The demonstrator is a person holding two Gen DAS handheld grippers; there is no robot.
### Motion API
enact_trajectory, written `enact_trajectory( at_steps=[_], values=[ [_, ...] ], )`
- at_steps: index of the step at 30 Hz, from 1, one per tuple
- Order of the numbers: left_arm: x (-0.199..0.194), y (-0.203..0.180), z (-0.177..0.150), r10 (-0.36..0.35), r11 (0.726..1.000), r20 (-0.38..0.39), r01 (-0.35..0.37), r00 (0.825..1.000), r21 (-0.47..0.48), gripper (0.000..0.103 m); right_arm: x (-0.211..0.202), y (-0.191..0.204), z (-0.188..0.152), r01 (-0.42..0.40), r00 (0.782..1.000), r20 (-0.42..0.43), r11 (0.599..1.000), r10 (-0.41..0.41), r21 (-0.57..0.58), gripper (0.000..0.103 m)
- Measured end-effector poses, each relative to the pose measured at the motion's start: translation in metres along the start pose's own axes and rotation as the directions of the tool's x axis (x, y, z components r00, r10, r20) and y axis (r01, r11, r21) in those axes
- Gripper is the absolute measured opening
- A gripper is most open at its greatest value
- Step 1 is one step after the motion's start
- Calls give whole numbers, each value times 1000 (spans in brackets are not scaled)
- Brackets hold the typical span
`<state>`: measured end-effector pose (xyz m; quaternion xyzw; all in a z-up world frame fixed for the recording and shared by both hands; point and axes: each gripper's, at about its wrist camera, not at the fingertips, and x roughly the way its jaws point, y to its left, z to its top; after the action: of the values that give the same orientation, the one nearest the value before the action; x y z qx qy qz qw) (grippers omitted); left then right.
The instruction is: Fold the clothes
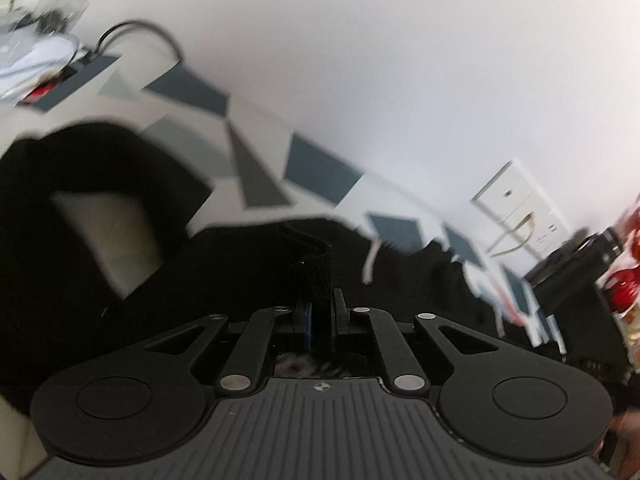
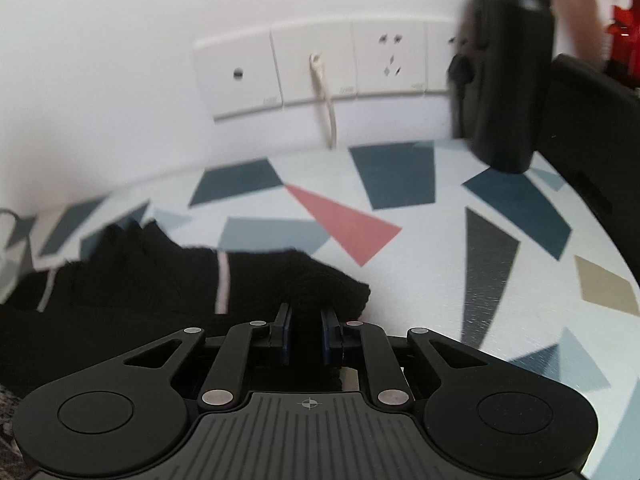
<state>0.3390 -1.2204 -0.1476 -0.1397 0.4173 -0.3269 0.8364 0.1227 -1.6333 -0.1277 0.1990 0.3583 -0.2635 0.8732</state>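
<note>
A black knit garment (image 1: 100,248) with thin pale stripes lies spread over the patterned table. In the left wrist view my left gripper (image 1: 320,308) is shut on a raised fold of this black fabric, which sticks up between the blue pads. In the right wrist view the same black garment (image 2: 168,280) reaches in from the left, and my right gripper (image 2: 306,332) is shut on its thick right-hand edge, just above the tabletop. A pale stripe (image 2: 223,284) crosses the fabric near the right gripper.
The table (image 2: 400,216) has a white top with blue, grey and pink shapes. A black bottle (image 2: 508,72) stands at the back right by a wall socket panel (image 2: 320,68) with a white cable. Clutter and a black cable (image 1: 136,32) sit at the far left.
</note>
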Motion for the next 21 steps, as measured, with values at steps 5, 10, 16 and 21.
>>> enact_trajectory(
  at_steps=[5, 10, 16, 21],
  values=[
    [3, 6, -5, 8, 1000, -31, -8, 999, 1, 9, -1, 7, -4, 33, 999, -11, 999, -33, -17, 41],
    [1, 5, -3, -26, 999, -50, 27, 998, 18, 32, -27, 11, -16, 72, 997, 26, 997, -72, -24, 98],
    [-21, -6, 1, -43, 996, -27, 45, 999, 82, 67, -55, 20, -39, 70, 997, 15, 998, -70, -2, 102],
    [-57, 3, 3, 4, 992, 6, -5, 1000, 124, 88, -74, 44, -55, 72, 997, 14, 994, -71, -78, 102]
  ],
)
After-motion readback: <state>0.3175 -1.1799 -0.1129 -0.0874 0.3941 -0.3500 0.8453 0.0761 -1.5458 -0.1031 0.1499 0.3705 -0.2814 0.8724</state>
